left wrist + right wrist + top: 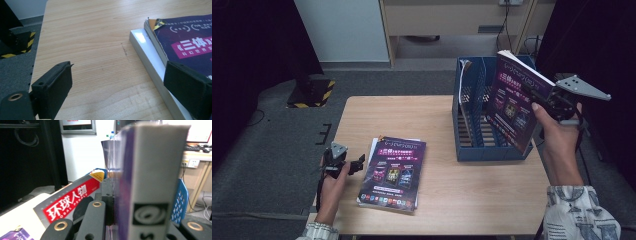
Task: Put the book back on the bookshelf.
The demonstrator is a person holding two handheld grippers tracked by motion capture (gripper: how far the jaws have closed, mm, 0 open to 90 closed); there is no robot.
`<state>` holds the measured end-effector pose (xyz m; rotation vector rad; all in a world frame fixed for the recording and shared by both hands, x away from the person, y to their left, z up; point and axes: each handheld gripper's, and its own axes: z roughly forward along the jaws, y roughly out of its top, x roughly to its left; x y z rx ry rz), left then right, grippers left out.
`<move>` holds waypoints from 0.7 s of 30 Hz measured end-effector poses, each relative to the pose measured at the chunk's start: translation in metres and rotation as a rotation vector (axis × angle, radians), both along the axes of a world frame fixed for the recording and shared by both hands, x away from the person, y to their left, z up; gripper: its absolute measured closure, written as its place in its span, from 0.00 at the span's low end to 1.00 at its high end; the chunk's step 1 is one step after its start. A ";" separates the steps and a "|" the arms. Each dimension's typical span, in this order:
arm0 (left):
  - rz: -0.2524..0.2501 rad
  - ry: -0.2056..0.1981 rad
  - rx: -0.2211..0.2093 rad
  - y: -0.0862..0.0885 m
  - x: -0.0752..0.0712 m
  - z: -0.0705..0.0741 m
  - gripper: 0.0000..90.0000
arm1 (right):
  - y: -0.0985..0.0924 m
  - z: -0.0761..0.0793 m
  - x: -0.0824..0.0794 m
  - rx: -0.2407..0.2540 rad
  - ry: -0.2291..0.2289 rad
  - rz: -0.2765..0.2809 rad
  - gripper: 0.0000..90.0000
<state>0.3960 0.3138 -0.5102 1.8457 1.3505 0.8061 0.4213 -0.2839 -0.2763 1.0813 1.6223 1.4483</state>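
High view: the right tongs (546, 100) clamp a purple book (513, 102), tilted over the blue rack (484, 150) at the bench's far right. It looks like the filing step; next, square the book to a slot between dividers, where room is tight. The left tongs (346, 166) idle open beside the stack (393, 172).

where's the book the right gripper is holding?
High view, right side: the book is clamped upright in the right gripper, above the blue file rack.
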 end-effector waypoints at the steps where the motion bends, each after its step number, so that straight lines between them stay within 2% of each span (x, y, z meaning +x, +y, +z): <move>1: -0.003 -0.002 0.003 0.001 0.000 0.000 0.09 | 0.000 -0.001 0.002 -0.007 -0.002 -0.011 0.92; 4: 0.002 -0.006 0.000 0.003 -0.001 -0.001 0.09 | 0.002 -0.005 0.009 -0.014 0.002 -0.034 0.92; 5: 0.002 -0.005 -0.003 0.003 -0.001 -0.001 0.09 | 0.002 -0.008 0.014 -0.006 0.008 -0.058 0.92; 11: -0.001 -0.012 -0.014 0.003 -0.002 -0.001 0.09 | 0.006 -0.010 0.027 0.031 0.015 -0.099 0.92; 16: 0.000 -0.015 -0.015 0.003 -0.001 0.000 0.09 | 0.011 -0.009 0.037 0.024 0.017 -0.120 0.92; 21: -0.004 -0.010 -0.003 0.001 -0.001 -0.001 0.09 | 0.016 -0.013 0.049 0.036 0.016 -0.143 0.92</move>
